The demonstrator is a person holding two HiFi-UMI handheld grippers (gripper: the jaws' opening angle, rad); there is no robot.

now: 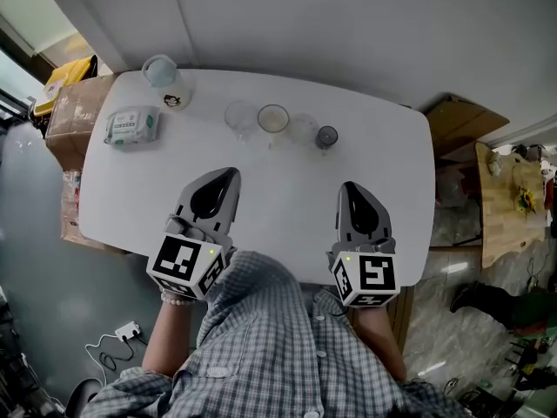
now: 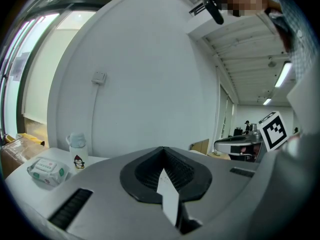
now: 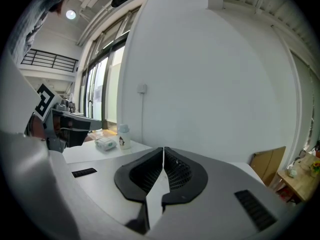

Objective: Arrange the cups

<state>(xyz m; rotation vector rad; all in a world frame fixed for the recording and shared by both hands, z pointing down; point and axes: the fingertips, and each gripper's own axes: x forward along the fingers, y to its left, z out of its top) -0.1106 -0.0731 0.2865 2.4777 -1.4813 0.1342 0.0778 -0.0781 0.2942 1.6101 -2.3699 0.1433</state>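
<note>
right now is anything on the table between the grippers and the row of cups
Nothing visible. Only bare table lies between the left gripper, the right gripper and the cups. The wipes pack and bottle sit off to the left.

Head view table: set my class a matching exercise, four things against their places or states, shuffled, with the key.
Things
1. bottle
2. wipes pack
3. dark cup
4. left gripper

Places or states
A. right end of the cup row
B. over the near side of the table, jaws shut, empty
C. far left corner of the table
D. by the left edge, nearer the person than the bottle

Pairs: 1-C, 2-D, 3-A, 4-B.
</note>
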